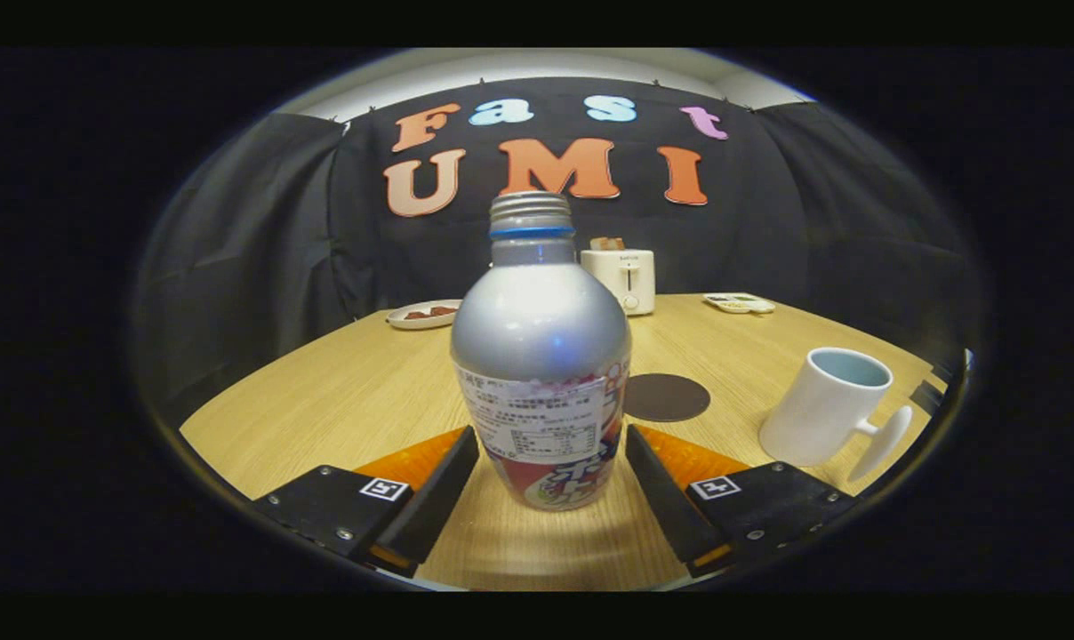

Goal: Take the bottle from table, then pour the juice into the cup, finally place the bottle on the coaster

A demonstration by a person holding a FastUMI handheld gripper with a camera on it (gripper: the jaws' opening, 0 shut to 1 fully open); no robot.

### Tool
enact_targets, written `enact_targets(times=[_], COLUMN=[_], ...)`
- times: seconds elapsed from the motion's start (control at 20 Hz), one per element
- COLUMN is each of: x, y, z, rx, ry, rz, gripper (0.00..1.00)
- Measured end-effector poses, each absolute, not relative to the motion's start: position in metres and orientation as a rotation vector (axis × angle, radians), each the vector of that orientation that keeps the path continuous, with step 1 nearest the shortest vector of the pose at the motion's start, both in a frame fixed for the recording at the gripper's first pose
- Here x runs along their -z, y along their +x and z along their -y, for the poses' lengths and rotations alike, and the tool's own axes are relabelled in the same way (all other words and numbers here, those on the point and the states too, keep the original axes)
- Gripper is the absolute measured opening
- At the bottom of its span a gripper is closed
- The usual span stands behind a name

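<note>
The gripper (pixel 550 462) stands wide open, fingers flanking the aluminium juice bottle (pixel 541 356) without clearly touching it. The bottle stands upright on the table (pixel 341 391), its long axis vertical.

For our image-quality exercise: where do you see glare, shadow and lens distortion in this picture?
Gripper view: glare whitens the bottle at its silver shoulder; a soft shadow lies on the table around the bottle's base, between the open gripper fingers; fisheye distortion bows the table's edge and tilts the cup; the toaster beyond looks slightly soft.
</note>
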State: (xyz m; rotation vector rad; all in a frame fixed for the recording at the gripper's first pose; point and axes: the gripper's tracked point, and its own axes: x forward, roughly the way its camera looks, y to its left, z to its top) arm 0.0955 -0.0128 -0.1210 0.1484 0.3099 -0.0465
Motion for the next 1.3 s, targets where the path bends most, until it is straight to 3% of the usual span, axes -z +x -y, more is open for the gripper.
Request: enact_targets(times=[0.1, 0.2, 0.35, 1.3], x=[0.121, 0.116, 0.114, 0.049], y=[0.106, 0.114, 0.112, 0.097], z=[0.012, 0.014, 0.019, 0.050], rx=[0.039, 0.036, 0.053, 0.047], ry=[0.153, 0.133, 0.108, 0.766], rz=[-0.320, -0.309, -0.317, -0.192], gripper=[0.97, 0.79, 0.73, 0.72])
